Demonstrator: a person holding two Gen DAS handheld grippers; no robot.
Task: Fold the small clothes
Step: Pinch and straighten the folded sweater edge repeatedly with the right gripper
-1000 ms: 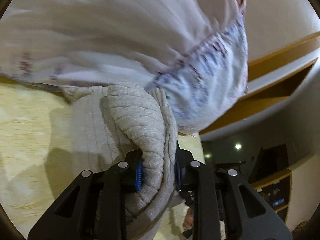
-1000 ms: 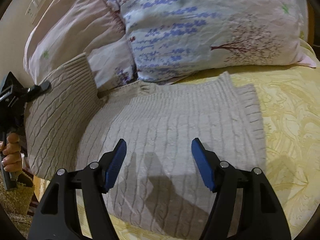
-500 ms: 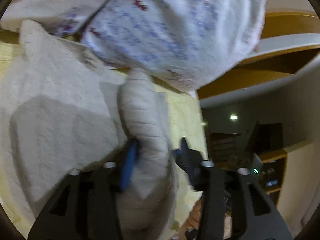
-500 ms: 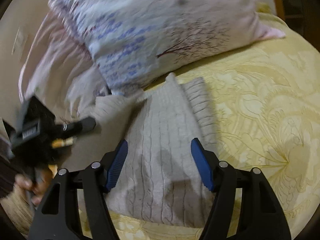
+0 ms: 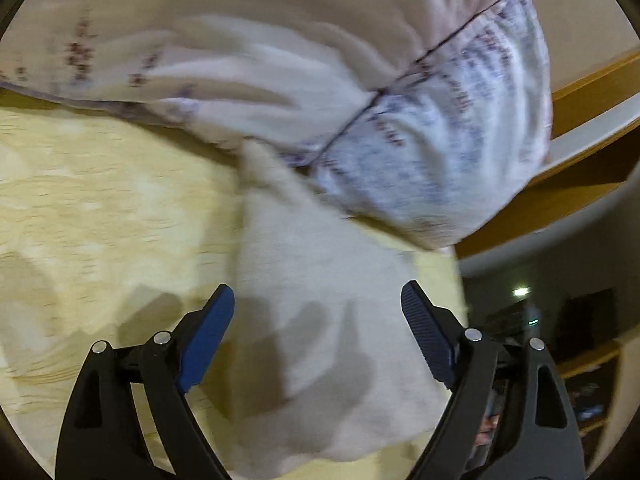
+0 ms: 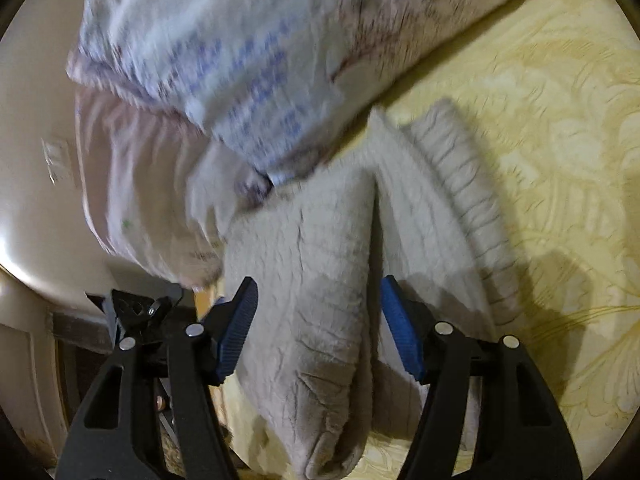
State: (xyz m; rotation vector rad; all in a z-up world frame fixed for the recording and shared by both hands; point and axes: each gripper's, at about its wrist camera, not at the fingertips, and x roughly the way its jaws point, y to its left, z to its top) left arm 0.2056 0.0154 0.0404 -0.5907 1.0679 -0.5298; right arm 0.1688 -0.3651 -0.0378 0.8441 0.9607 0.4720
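A beige cable-knit sweater lies on the yellow bedspread, its left part folded over the body with a ridge down the middle. It also shows in the left wrist view, blurred. My left gripper is open and empty above the sweater. My right gripper is open, its fingers on either side of the folded part, not closed on it. The left gripper's tip shows at the right wrist view's left edge.
Floral pillows lie just behind the sweater, one also in the left wrist view. The bed's edge lies at the sweater's left side, with a wooden headboard and dark room furniture beyond.
My left gripper let go of the sweater's side after laying it over the body, and now stands open. My right gripper moved left over the folded part. Both views are motion-blurred.
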